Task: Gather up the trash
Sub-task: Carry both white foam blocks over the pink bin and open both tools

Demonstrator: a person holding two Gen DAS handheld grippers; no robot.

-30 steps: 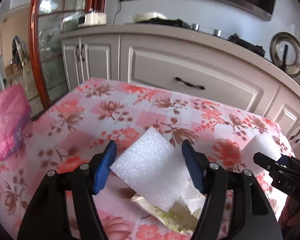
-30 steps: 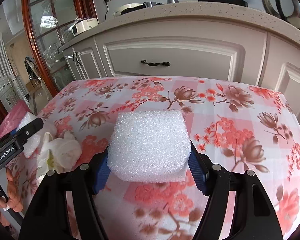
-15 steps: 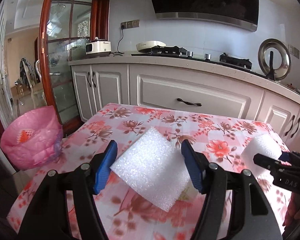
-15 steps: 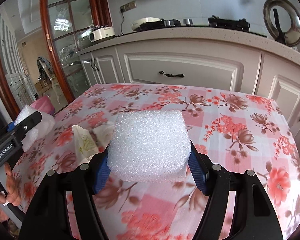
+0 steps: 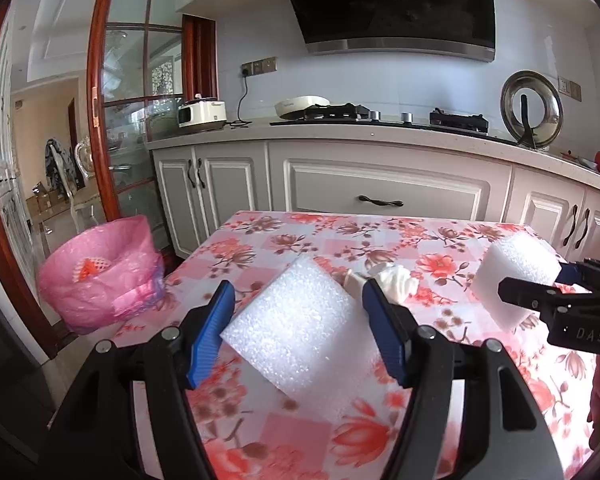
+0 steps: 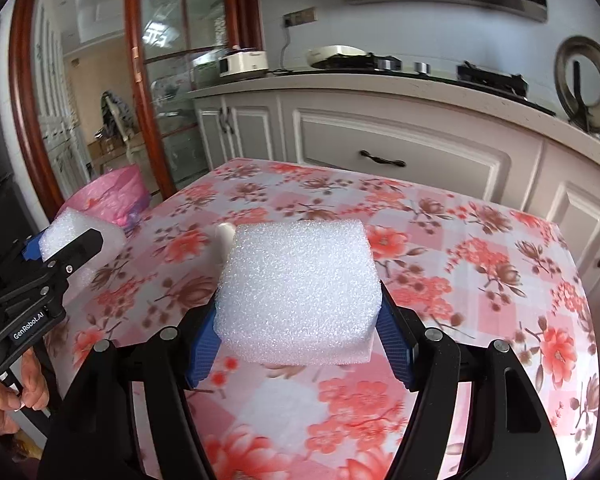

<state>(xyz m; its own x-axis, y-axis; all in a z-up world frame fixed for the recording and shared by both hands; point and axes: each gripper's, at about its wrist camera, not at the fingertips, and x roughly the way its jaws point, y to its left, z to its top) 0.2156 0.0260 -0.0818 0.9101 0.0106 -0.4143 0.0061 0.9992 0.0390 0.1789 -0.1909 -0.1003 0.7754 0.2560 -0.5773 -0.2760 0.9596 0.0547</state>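
Observation:
My left gripper (image 5: 298, 320) is shut on a white foam block (image 5: 300, 328), held tilted above the floral table (image 5: 308, 240). My right gripper (image 6: 298, 320) is shut on a second white foam block (image 6: 296, 288), also lifted above the table. Each gripper shows in the other's view: the right one with its block (image 5: 516, 276) at the right, the left one with its block (image 6: 76, 236) at the left. A crumpled white wrapper (image 5: 392, 280) lies on the table behind the left block; only a bit of it (image 6: 222, 236) shows in the right wrist view. A bin lined with a pink bag (image 5: 100, 272) stands on the floor left of the table.
White kitchen cabinets (image 5: 380, 192) with a counter run behind the table. A red-framed glass door (image 5: 140, 120) stands at the left behind the bin. The pink bag also shows in the right wrist view (image 6: 112, 192).
Both grippers have risen and pulled back from the table with their foam blocks. The wrapper stays on the table. The pink bin has come into fuller view at the left.

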